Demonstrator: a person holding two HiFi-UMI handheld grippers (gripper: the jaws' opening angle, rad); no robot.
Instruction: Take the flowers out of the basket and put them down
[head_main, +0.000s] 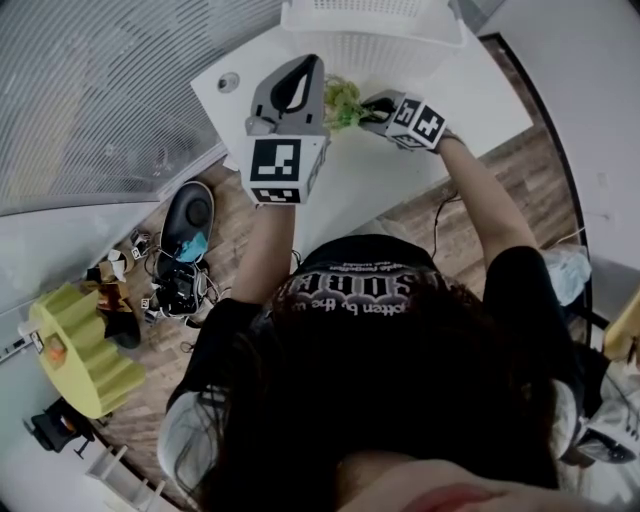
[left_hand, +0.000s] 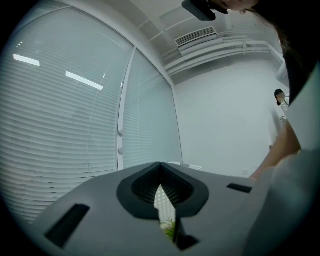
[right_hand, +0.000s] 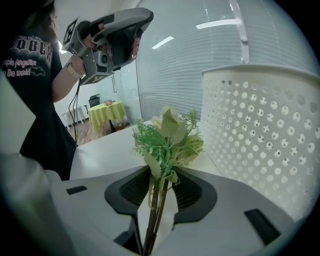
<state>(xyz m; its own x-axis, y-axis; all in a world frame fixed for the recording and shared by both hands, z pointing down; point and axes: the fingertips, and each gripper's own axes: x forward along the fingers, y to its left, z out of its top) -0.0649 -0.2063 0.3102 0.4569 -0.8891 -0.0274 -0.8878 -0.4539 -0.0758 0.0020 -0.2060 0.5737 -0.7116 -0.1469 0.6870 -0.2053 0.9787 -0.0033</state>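
Observation:
A small bunch of green and cream artificial flowers (right_hand: 170, 137) lies along my right gripper (right_hand: 157, 195). Its thin stems run down the gap between the jaws, and white table shows on both sides of them, so the pads stand apart from the stems. The flower head (head_main: 342, 100) sits low over the white table (head_main: 370, 170), just in front of the white perforated basket (right_hand: 265, 135). My left gripper (head_main: 305, 62) is held up level to the left of the flowers. Its jaws (left_hand: 165, 210) are together with only a thin slit and hold nothing.
The basket (head_main: 370, 40) stands at the table's far edge. Window blinds fill the left side. On the wooden floor to the left are shoes and cables (head_main: 185, 250) and a yellow-covered table (head_main: 80, 345). A person's arms and dark shirt fill the near side.

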